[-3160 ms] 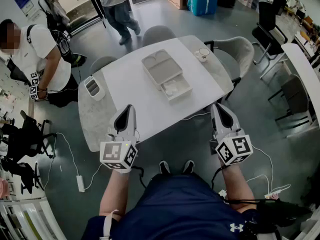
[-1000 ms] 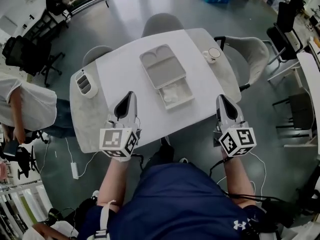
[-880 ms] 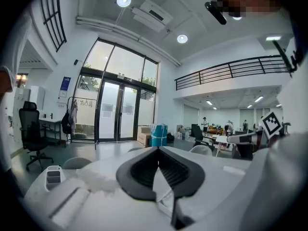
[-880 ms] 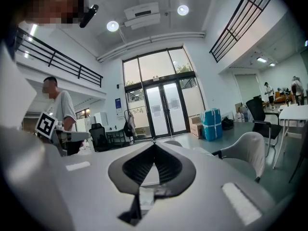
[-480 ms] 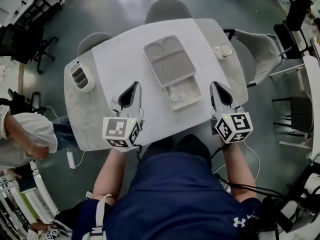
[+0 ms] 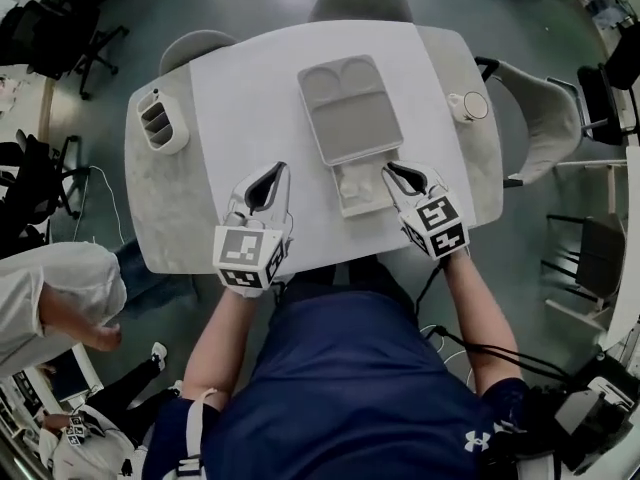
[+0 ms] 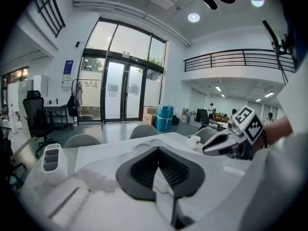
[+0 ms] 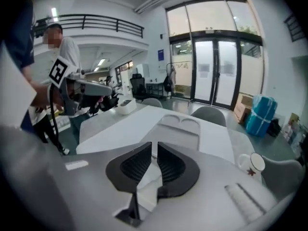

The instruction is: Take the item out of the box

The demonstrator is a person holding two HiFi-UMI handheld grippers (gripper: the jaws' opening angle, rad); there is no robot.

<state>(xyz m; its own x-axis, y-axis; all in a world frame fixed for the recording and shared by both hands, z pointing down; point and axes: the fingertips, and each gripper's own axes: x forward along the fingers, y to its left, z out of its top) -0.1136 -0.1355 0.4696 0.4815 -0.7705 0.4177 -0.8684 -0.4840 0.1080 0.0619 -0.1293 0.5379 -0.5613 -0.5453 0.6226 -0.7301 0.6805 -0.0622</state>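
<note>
Head view: one box (image 6: 350,108); left gripper (image 6: 276,173), jaws together; right gripper (image 6: 391,171), jaws parting, empty

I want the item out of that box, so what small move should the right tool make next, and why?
Probably ease the right tool leftward and down into the open drawer, towards the pale item. Its jaws have just been opening, nothing is between them, and it is beside the drawer's right edge.

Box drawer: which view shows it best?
Head view: it looks straight down into the open drawer, with a pale item inside. Right gripper view shows only the box lid; the drawer is out of sight. Left gripper view catches just a sliver of that lid.
</note>
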